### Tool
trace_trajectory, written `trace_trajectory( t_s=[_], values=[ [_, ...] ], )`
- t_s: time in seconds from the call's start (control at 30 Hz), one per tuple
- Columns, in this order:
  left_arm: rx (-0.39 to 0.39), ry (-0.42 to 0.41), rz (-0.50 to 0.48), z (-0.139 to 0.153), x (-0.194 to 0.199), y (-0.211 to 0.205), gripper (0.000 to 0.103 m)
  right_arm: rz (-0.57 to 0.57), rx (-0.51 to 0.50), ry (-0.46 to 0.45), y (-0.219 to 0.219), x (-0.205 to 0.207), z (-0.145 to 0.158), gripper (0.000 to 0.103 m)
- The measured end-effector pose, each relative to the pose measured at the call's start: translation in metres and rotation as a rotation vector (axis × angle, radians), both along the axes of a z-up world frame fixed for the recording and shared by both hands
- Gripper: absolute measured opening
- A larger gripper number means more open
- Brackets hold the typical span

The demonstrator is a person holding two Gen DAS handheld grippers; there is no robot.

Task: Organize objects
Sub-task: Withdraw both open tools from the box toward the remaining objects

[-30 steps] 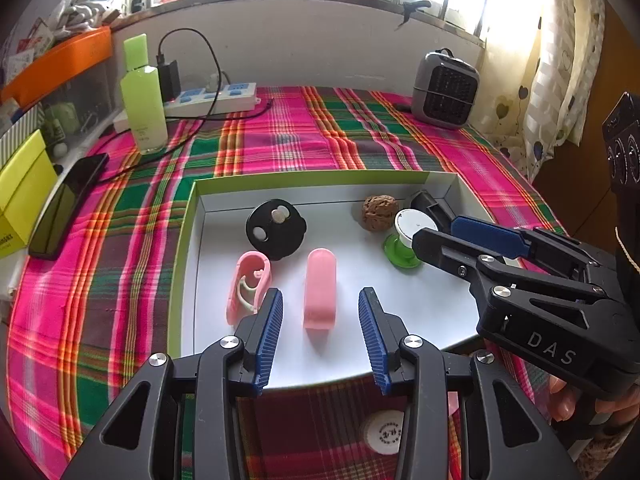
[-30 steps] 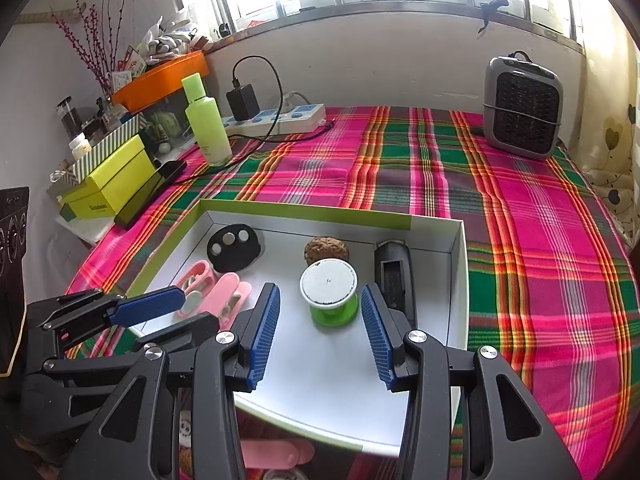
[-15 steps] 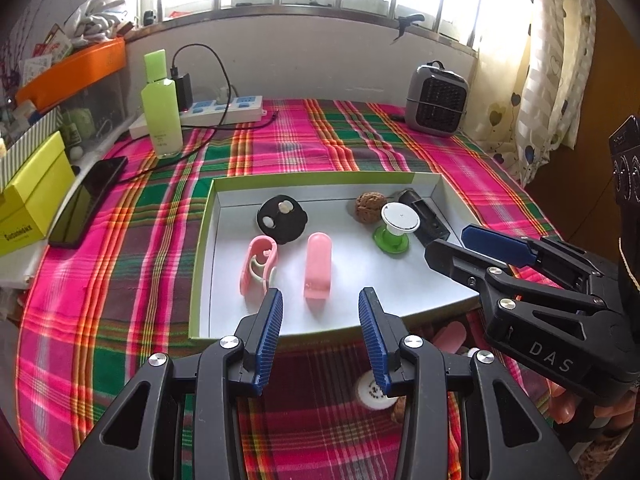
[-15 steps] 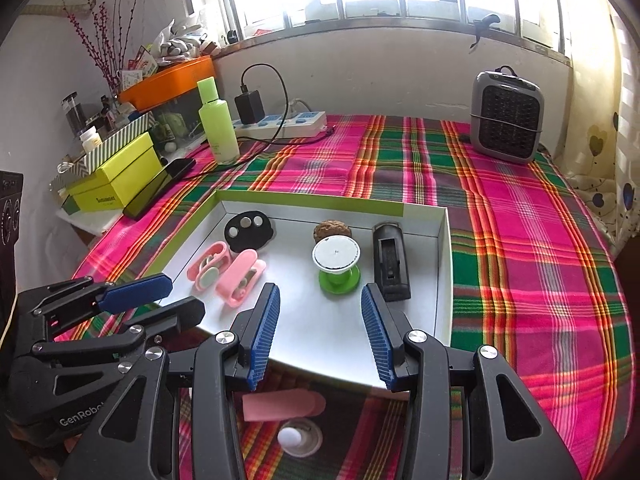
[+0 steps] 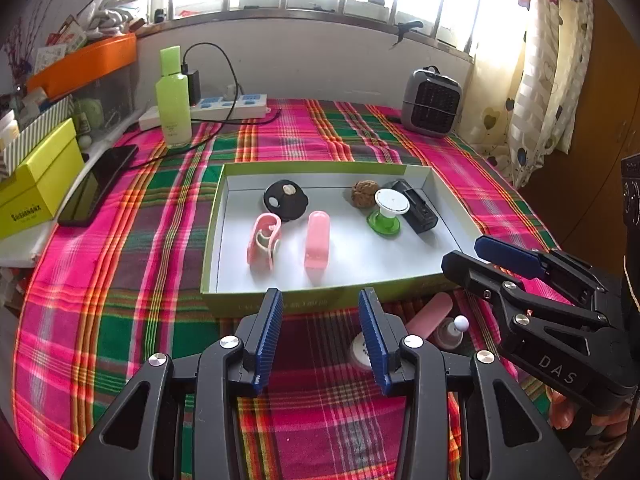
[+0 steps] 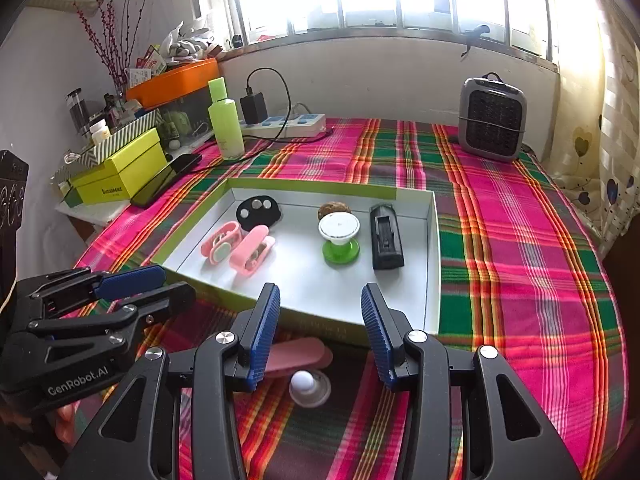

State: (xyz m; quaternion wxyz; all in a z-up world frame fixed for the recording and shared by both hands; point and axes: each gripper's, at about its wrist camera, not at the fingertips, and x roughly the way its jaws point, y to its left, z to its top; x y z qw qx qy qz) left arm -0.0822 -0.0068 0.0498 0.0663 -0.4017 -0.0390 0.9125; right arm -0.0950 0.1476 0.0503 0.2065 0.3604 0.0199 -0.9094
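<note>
A: What moved since a second ago?

B: Both grippers pulled back toward the near edge of the table. Before, they hung over the tray. The tray looks farther off, and things on the cloth in front of it have come into view.

A: Are the grippers holding anything?

B: No. The left gripper (image 5: 320, 336) has its jaws apart with nothing between them. The right gripper (image 6: 320, 332) is the same, jaws apart and empty.

A: Where is the tray?

B: The green tray (image 5: 320, 290) sits in the middle of the checked cloth (image 5: 140, 264). Its long side runs left to right.

A: What lies in it?

B: On the left a black round thing (image 5: 285, 200), and nearer, two pink cases. The closed pink case (image 5: 318, 240) has its long side running near to far. The open pink case (image 5: 264, 242) lies just beside it on the left, the same way. To the right are a brown nut (image 5: 364, 193), a white and green spool (image 5: 387, 212) standing up, and a black box (image 5: 414, 207) pointing near to far.

A: And outside the tray?

B: Near its front edge lie a pink stick (image 6: 298, 354), long side left to right, and a small round thing with a white knob (image 6: 308, 386), just beside it. A green bottle (image 6: 225, 120) stands at the far left. A gray heater (image 6: 492, 120) stands at the far right.
</note>
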Motion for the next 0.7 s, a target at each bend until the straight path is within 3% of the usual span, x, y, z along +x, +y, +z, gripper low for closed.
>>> trace_trajectory(
  t_s=[0.7],
  values=[
    [0.068, -0.021, -0.077, -0.018, 0.032, 0.002, 0.038, -0.037, -0.028, -0.02, 0.019, 0.036, -0.011, 0.044]
  ],
)
